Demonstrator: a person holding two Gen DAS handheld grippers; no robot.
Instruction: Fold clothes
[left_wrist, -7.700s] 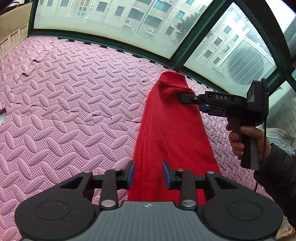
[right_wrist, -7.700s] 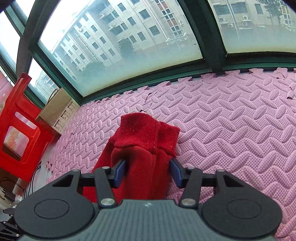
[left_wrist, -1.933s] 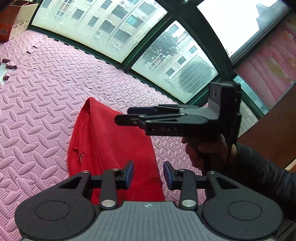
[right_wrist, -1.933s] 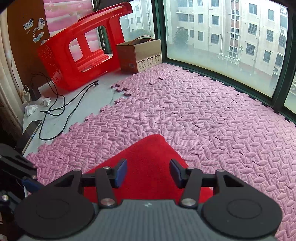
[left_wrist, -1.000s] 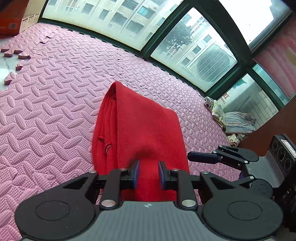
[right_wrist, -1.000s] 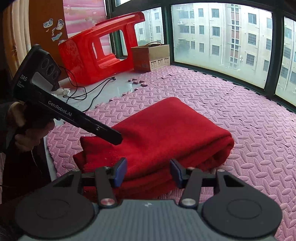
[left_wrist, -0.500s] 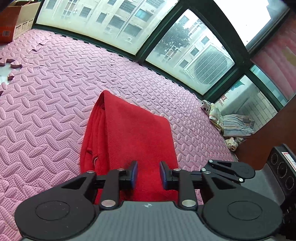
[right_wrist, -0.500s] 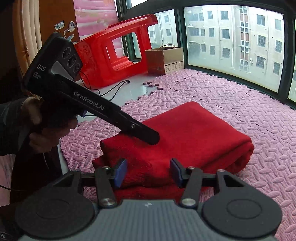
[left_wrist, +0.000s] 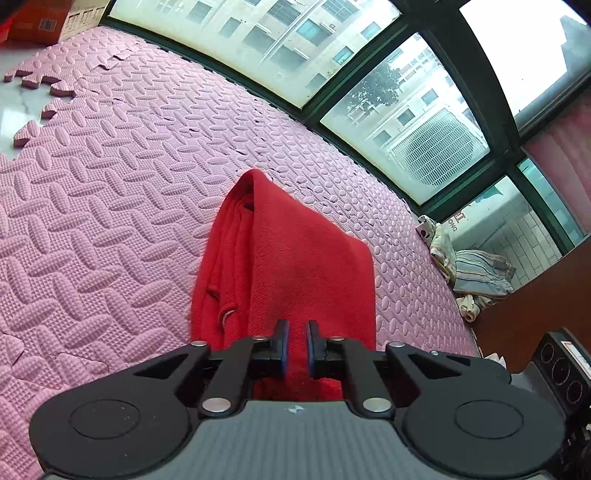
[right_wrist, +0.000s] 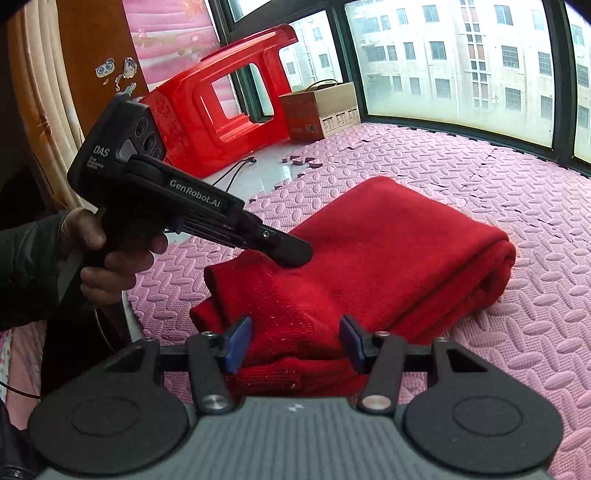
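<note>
A red knitted garment (left_wrist: 291, 280) lies folded in several layers on the pink foam mat (left_wrist: 110, 206). My left gripper (left_wrist: 296, 345) is nearly shut, its jaws pinching the garment's near edge. In the right wrist view the garment (right_wrist: 388, 254) is a thick folded bundle, and my left gripper (right_wrist: 295, 254) presses on its top layer at the near left corner. My right gripper (right_wrist: 295, 341) is open, with its fingers on either side of the garment's near ribbed edge.
A red plastic stool (right_wrist: 221, 103) lies on its side beside a cardboard box (right_wrist: 321, 109) by the window. A black cable (right_wrist: 236, 170) runs on bare floor. A heap of striped cloth (left_wrist: 469, 273) lies at the mat's far right. A dark wooden wall (left_wrist: 535, 306) stands right.
My left gripper has narrowed onto the garment's near edge. The right gripper stayed open and shifted slightly closer to the bundle.
</note>
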